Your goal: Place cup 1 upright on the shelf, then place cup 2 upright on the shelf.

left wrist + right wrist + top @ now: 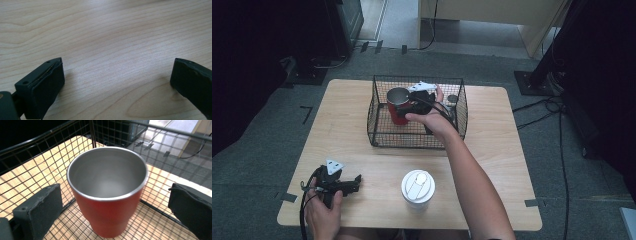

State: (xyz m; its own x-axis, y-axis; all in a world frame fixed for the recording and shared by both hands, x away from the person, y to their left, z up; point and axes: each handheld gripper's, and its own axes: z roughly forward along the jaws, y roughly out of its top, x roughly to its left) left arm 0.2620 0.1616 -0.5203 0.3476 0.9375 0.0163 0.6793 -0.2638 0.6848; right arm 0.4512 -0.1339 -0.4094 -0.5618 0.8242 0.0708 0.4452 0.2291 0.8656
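Note:
A red tumbler with a bare steel inside stands upright in the left part of a black wire basket. My right gripper reaches into the basket from the right and is open. Its two pads stand on either side of the tumbler with a gap on both sides. My left gripper rests low over the wooden table near the front left, open, with nothing between its jaws.
A white cup with a closed lid stands at the table's front middle. A small round grey object lies in the basket's right part. Cables and dark stands ring the table on the floor.

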